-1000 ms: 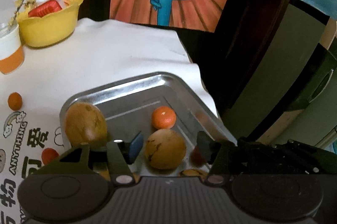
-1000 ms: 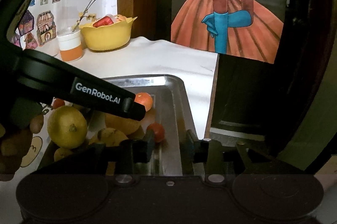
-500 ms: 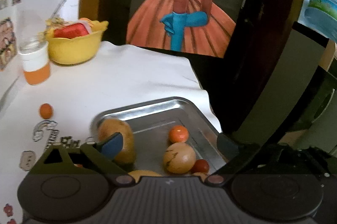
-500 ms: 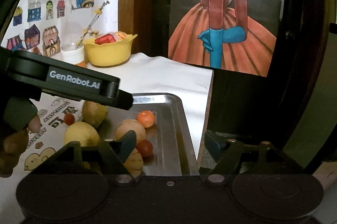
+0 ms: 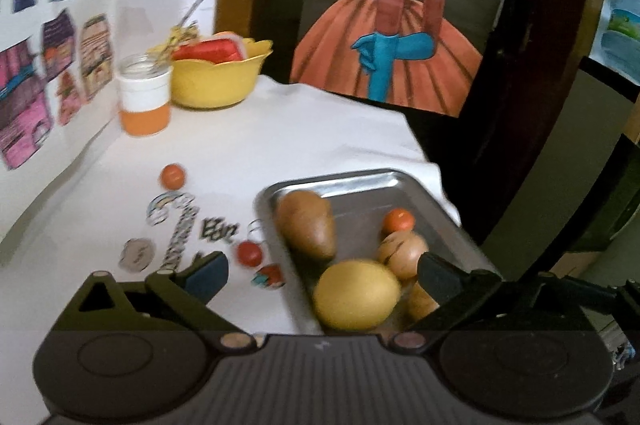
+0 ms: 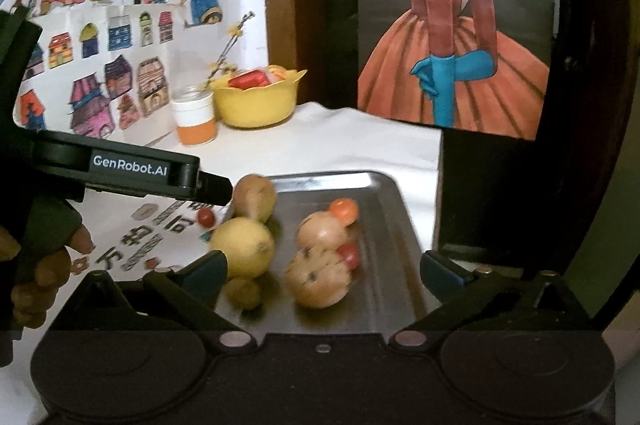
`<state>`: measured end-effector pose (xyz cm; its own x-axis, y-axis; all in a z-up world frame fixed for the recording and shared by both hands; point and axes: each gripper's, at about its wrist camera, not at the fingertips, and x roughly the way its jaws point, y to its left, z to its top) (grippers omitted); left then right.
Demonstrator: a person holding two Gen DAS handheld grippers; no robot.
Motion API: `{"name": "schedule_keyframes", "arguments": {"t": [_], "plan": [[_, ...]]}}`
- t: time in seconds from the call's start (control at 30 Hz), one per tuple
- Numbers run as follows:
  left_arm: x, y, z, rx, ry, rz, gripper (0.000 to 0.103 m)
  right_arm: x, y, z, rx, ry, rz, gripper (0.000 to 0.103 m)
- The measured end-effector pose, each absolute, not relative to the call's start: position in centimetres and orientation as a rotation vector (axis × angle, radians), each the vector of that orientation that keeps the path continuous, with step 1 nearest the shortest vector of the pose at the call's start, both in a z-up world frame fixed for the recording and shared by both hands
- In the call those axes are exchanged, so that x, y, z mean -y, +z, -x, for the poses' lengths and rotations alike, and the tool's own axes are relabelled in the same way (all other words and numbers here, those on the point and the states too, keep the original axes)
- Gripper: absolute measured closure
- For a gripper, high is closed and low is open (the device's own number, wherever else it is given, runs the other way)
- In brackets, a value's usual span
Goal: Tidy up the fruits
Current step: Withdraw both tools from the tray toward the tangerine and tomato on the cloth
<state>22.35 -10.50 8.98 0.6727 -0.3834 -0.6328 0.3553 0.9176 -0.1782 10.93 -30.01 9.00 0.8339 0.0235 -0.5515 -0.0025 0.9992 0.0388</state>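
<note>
bare white tablecloth (image 5: 280, 129) lies open between the crowded metal tray (image 5: 360, 181) and the yellow bowl (image 5: 216, 81) and cup (image 5: 144, 101) by the wall.

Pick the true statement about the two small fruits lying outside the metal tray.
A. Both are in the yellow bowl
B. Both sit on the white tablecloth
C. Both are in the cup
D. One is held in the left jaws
B: the orange fruit and the red fruit lie on the tablecloth, left of the tray.

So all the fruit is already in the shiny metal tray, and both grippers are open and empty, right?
Not all. The left wrist view shows two small red-orange fruits lying on the white tablecloth beside the shiny metal tray. Both the left gripper and right gripper are open and empty.
</note>
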Motion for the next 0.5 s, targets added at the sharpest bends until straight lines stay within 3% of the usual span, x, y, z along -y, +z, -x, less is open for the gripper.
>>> {"name": "schedule_keyframes", "arguments": {"t": [0.5], "plan": [[1.9, 6.7, -18.1, -0.775, -0.256, 0.06, 0.0, 23.0, 8.3, -9.2, -0.707, 0.134, -0.011, 0.001]]}}
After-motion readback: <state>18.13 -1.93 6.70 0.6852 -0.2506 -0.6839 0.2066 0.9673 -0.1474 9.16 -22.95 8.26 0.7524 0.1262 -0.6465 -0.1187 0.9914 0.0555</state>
